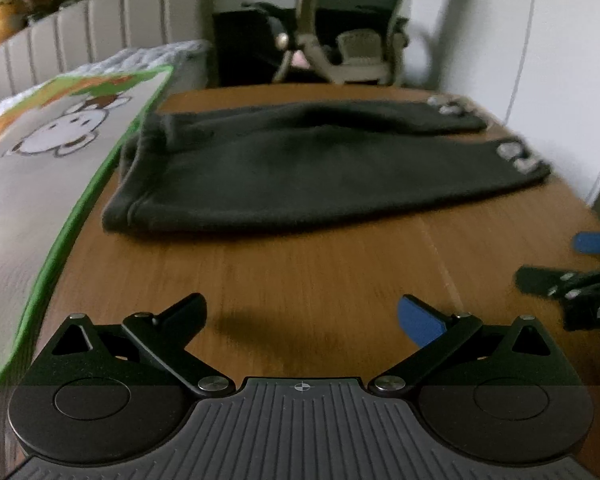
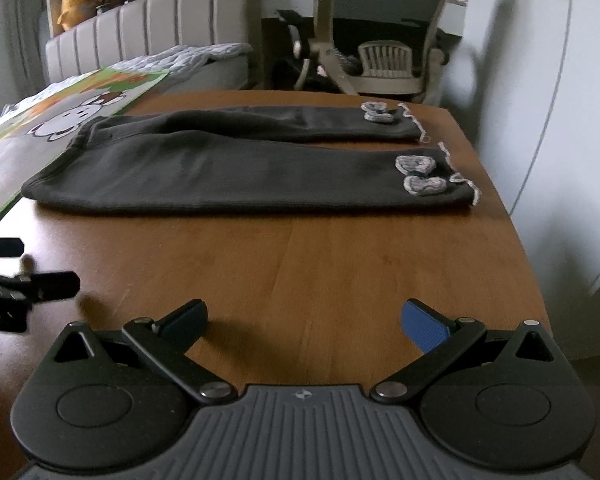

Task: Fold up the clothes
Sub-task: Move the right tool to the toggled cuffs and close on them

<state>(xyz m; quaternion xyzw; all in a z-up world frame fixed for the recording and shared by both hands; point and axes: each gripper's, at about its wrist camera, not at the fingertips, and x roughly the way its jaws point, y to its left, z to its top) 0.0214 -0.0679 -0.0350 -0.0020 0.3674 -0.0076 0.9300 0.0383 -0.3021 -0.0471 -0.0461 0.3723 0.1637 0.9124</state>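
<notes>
trousers point(image 2: 236, 168) flat on table point(image 2: 340, 280), crocheted bows point(image 2: 418, 174) sharp only in right view

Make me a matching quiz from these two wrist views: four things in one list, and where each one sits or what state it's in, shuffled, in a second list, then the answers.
Things
1. dark pants
2. crochet bows
3. cartoon mat
4. right gripper

Places or states
A. beyond the table's left edge, with a green border
B. open, over bare wood, holding nothing
C. laid flat across the far part of the wooden table, legs side by side
D. at the leg ends, toward the table's right side

Pairs: 1-C, 2-D, 3-A, 4-B
</notes>
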